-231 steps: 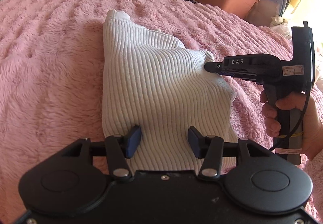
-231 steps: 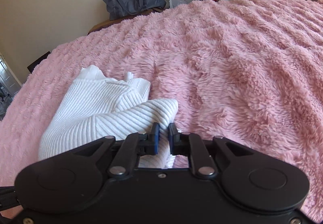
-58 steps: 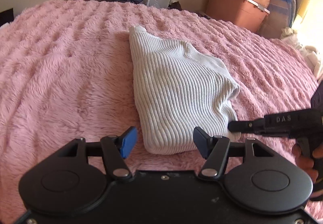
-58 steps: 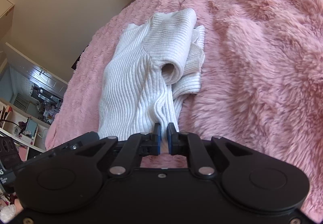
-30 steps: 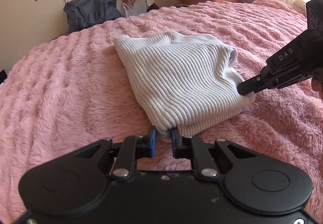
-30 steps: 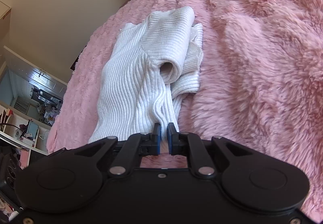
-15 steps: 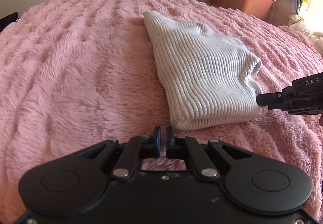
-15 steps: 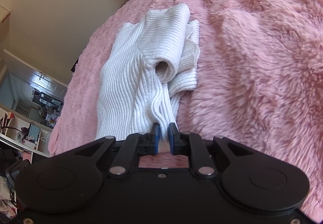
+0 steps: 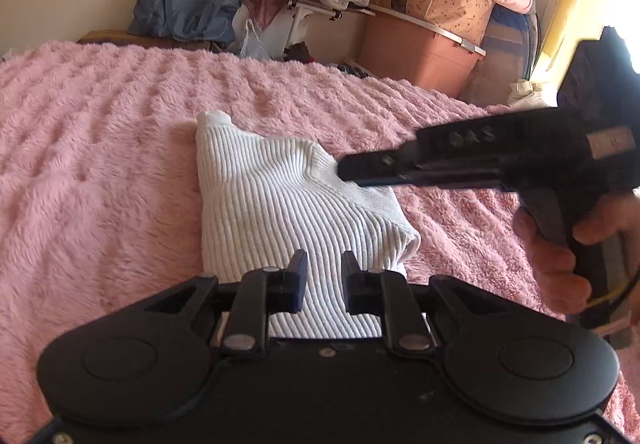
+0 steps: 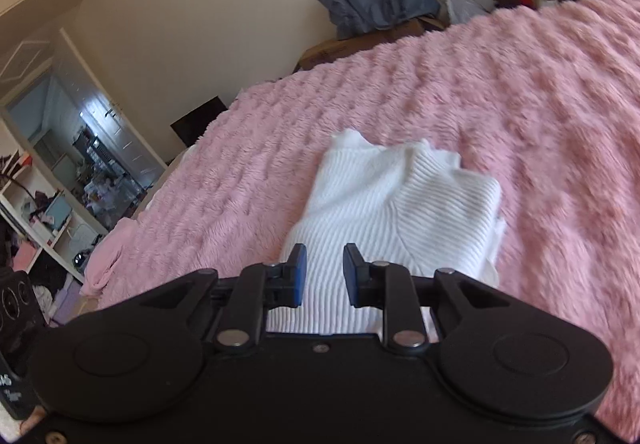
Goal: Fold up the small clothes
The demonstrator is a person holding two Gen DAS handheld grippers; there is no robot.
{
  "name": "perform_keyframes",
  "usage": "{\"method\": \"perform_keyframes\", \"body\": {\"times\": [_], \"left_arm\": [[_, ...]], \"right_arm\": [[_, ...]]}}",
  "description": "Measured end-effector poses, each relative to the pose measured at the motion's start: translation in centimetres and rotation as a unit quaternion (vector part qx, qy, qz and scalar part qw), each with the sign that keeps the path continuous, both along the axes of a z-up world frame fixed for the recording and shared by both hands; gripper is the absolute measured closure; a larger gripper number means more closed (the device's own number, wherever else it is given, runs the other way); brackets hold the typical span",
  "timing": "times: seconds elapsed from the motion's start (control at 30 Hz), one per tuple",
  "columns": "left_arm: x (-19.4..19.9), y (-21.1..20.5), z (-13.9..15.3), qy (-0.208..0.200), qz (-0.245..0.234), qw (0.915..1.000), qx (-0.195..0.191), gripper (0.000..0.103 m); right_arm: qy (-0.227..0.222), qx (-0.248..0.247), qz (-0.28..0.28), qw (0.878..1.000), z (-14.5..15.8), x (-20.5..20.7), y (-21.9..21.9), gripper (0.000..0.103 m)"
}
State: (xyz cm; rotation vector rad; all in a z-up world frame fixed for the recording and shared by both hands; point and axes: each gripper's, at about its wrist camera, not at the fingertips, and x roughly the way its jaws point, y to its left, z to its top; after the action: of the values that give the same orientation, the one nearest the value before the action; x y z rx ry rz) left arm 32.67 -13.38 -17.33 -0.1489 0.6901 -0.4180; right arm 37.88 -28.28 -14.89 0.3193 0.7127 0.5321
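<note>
while the folded white sweater lies mid-frame on the fuzzy pink blanket, the left gripper hangs over its near edge, jaws parted, holding nothing. right gripper is the same, jaws apart above the sweater's lower part.

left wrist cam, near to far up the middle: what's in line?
left gripper → white ribbed sweater → pink fluffy blanket → folding table piled with clothes → wall
</note>
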Motion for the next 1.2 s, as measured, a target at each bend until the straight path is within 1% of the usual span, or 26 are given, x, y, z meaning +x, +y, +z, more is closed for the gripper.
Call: {"method": "perform_keyframes", "body": {"times": [0.1,0.17,0.23,0.27,0.37,0.43,0.5,0.63,0.73,0.8,0.87,0.9,0.93,0.97,1.0,1.03,1.07,1.13,1.2], "left_arm": [[0.9,-0.6,-1.4,0.022,0.000,0.9997,0.005,0.087],[1.6,-0.9,-2.7,0.043,0.005,0.9990,0.013,0.087],[2.2,-0.8,-3.9,0.065,0.010,0.9978,0.009,0.087],[2.1,-0.7,-4.5,0.069,0.012,0.9975,0.009,0.087],[2.3,-0.5,-5.5,0.074,0.015,0.9971,0.008,0.087],[2.4,-0.4,-6.1,0.076,0.016,0.9970,0.005,0.085],[2.4,-0.3,-6.3,0.079,0.016,0.9968,0.007,0.085],[3.0,-0.1,-6.5,0.083,0.016,0.9964,0.006,0.085],[3.1,-0.2,-6.1,0.085,0.014,0.9962,0.007,0.084],[2.9,-0.3,-5.5,0.085,0.009,0.9963,0.006,0.078],[2.7,-0.2,-4.7,0.079,0.004,0.9969,0.001,0.065],[2.5,-0.2,-4.2,0.071,0.003,0.9974,0.004,0.063],[2.2,-0.1,-3.4,0.058,0.005,0.9982,0.014,0.058],[2.0,0.1,-2.7,0.045,0.005,0.9988,0.019,0.056],[1.7,0.6,-2.0,0.030,0.001,0.9995,0.014,0.055],[1.6,1.4,-1.3,0.017,-0.004,0.9998,0.002,0.052],[1.6,2.4,-0.7,0.006,-0.008,0.9998,-0.014,0.048],[2.3,4.8,0.0,0.002,-0.021,0.9981,-0.058,0.044],[3.9,7.4,-0.1,0.020,-0.029,0.9939,-0.104,0.044]], "right_arm": [[0.020,0.000,0.050,0.999,-1.0,3.9,2.0,0.081],[0.030,-0.008,0.056,0.998,-1.9,5.6,2.9,0.081],[0.036,-0.029,0.054,0.997,-2.8,6.9,3.7,0.081],[0.041,-0.036,0.052,0.997,-3.3,7.5,4.0,0.081],[0.055,-0.047,0.044,0.996,-4.7,9.1,4.3,0.081],[0.063,-0.064,0.032,0.995,-5.5,10.1,4.5,0.081],[0.071,-0.060,0.031,0.995,-6.1,10.7,4.4,0.082],[0.074,-0.067,0.030,0.995,-6.6,11.0,4.7,0.085],[0.077,-0.065,0.027,0.995,-6.3,10.9,4.6,0.085],[0.075,-0.057,0.025,0.995,-5.6,10.8,4.4,0.084],[0.069,-0.044,0.026,0.996,-4.6,10.2,3.9,0.082],[0.063,-0.039,0.026,0.997,-4.0,9.8,3.5,0.081],[0.054,-0.034,0.028,0.998,-3.2,9.2,3.0,0.079],[0.048,-0.032,0.028,0.998,-2.5,8.6,2.5,0.072],[0.040,-0.031,0.027,0.998,-1.8,8.0,1.8,0.067],[0.030,-0.026,0.028,0.999,-1.2,7.3,1.0,0.056],[0.021,-0.019,0.031,0.999,-0.6,6.6,0.0,0.053],[0.017,0.000,0.032,0.999,0.1,5.5,-2.4,0.053],[0.024,0.025,0.024,0.999,0.2,4.8,-5.2,0.053]]}}
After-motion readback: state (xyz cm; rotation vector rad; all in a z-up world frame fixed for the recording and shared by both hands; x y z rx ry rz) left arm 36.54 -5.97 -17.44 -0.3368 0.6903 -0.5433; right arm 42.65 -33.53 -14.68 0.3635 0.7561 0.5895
